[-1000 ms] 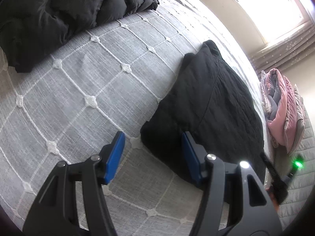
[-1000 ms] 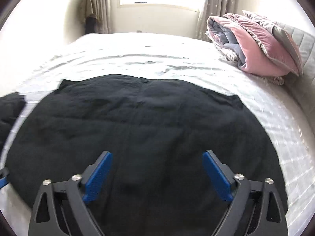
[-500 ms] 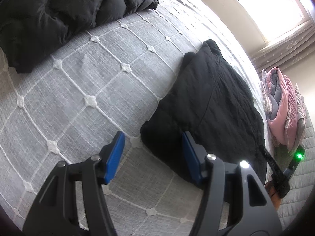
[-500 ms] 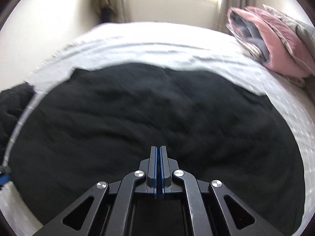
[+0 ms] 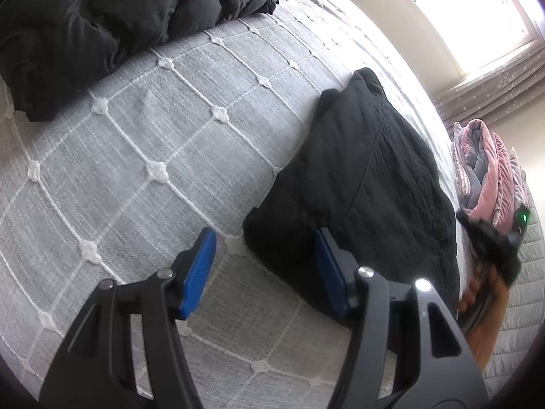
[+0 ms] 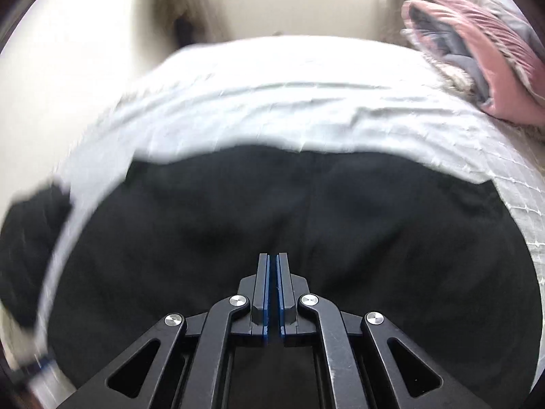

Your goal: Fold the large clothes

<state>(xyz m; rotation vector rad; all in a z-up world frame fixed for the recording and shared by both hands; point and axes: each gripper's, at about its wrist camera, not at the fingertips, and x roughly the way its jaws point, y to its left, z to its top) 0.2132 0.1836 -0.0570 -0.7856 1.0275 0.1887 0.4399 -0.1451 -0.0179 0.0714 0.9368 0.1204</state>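
Observation:
A black quilted garment (image 5: 368, 177) lies folded into a thick rectangle on the grey bed cover (image 5: 170, 129). My left gripper (image 5: 265, 266) is open, its jaws straddling the garment's near corner just above the cover. In the right wrist view the same garment (image 6: 272, 211) fills the lower half. My right gripper (image 6: 271, 272) is shut above the garment; no cloth shows between the pads. The right gripper also appears in the left wrist view (image 5: 490, 238), lifted off the garment's far edge, with a green light.
A pile of black padded clothes (image 5: 112, 17) lies at the far left of the bed. A rolled pink and grey blanket (image 5: 487, 177) sits near the headboard, also in the right wrist view (image 6: 487, 58). A window (image 5: 460, 10) is beyond.
My right gripper shut from wide open and has risen and pulled back from the garment; its view is blurred by motion. My left gripper has not moved.

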